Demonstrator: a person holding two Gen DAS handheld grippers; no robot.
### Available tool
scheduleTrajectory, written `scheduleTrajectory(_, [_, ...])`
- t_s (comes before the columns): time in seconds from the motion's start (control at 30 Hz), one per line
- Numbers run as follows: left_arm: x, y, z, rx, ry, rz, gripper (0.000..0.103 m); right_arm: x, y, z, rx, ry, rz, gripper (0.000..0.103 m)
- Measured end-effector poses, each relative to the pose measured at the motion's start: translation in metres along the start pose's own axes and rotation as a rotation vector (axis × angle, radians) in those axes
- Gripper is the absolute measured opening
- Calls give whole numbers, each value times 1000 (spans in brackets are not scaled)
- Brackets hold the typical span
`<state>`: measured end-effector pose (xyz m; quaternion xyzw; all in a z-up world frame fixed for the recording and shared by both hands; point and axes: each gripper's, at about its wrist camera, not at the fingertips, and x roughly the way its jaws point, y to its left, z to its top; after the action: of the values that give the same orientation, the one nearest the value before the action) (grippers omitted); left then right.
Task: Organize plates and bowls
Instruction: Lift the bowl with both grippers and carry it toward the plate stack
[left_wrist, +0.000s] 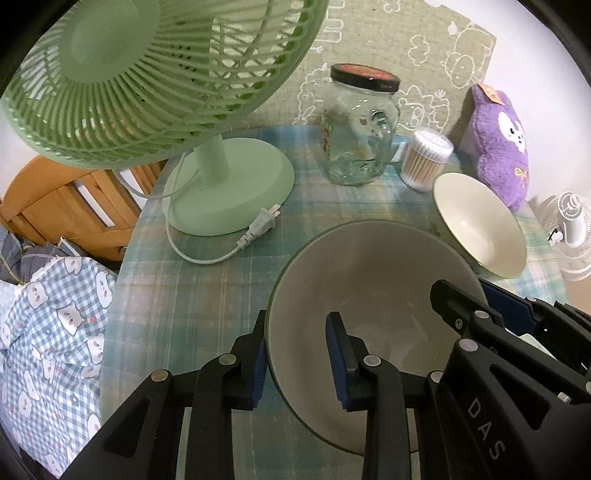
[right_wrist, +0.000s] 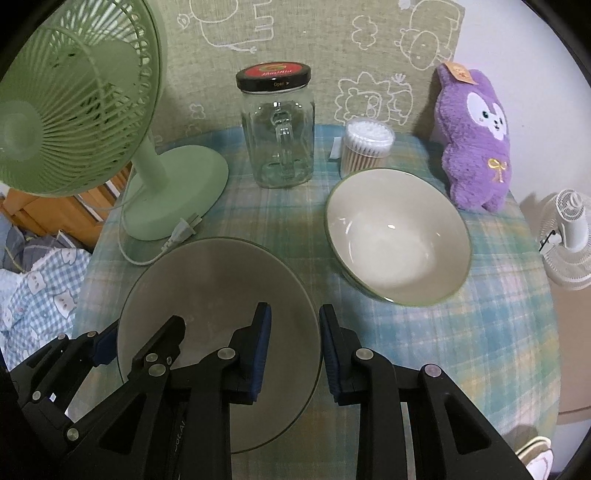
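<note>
A wide cream bowl (left_wrist: 369, 295) (right_wrist: 214, 295) with a thin green rim is nearest, over the checked tablecloth (right_wrist: 424, 350). My left gripper (left_wrist: 297, 365) (right_wrist: 125, 343) is shut on its left rim, one pad inside and one outside. My right gripper (right_wrist: 295, 350) (left_wrist: 480, 299) is shut on the opposite, right rim in the same way. A second cream bowl (right_wrist: 395, 236) (left_wrist: 480, 225), also green-rimmed, sits upright on the cloth farther back to the right, apart from the held one. I cannot tell whether the held bowl touches the cloth.
A green desk fan (left_wrist: 229, 184) (right_wrist: 177, 184) stands back left, its plug (left_wrist: 258, 225) lying loose near the held bowl. Behind are a lidded glass jar (right_wrist: 280, 133), a tub of cotton swabs (right_wrist: 365, 147) and a purple plush (right_wrist: 476, 136). A white fan (right_wrist: 569, 236) stands beyond the table's right edge.
</note>
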<state>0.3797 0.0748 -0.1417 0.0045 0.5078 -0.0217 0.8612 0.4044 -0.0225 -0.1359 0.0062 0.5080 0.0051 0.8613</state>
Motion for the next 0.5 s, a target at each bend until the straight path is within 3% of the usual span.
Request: scheduleTrajectory(0.5, [-72,-29,-20,0,-59,18,28,-76,-26,-27,15,-55,22,30])
